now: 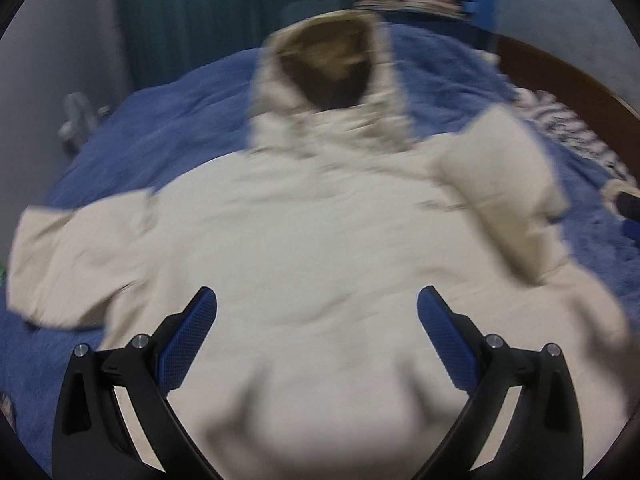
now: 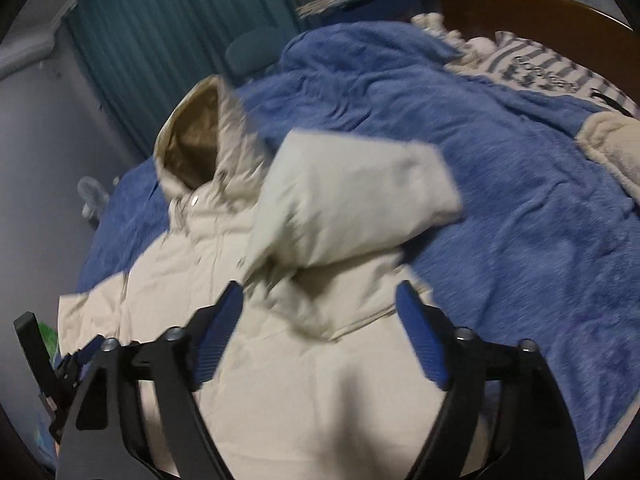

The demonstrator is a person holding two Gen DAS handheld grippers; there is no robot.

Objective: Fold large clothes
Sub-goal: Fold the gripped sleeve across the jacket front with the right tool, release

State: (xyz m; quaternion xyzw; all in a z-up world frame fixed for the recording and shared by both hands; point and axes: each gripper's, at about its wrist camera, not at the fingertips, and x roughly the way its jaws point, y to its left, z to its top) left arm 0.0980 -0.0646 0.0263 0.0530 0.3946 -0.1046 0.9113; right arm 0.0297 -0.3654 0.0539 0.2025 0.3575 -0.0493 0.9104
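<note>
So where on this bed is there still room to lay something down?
Bare blue fleece blanket lies between the cream hooded puffer jacket and the striped cloth by the wooden headboard; a smaller patch beside the hood. The jacket fills the near side.

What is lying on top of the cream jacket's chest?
One sleeve is folded over the jacket, hiding the chest beneath it. The blue blanket lies under everything; the bed below it is covered.

Black gripper [image 1: 317,300] arms, blue textured pads [image 1: 188,344], silver screws [image 1: 140,341].
</note>
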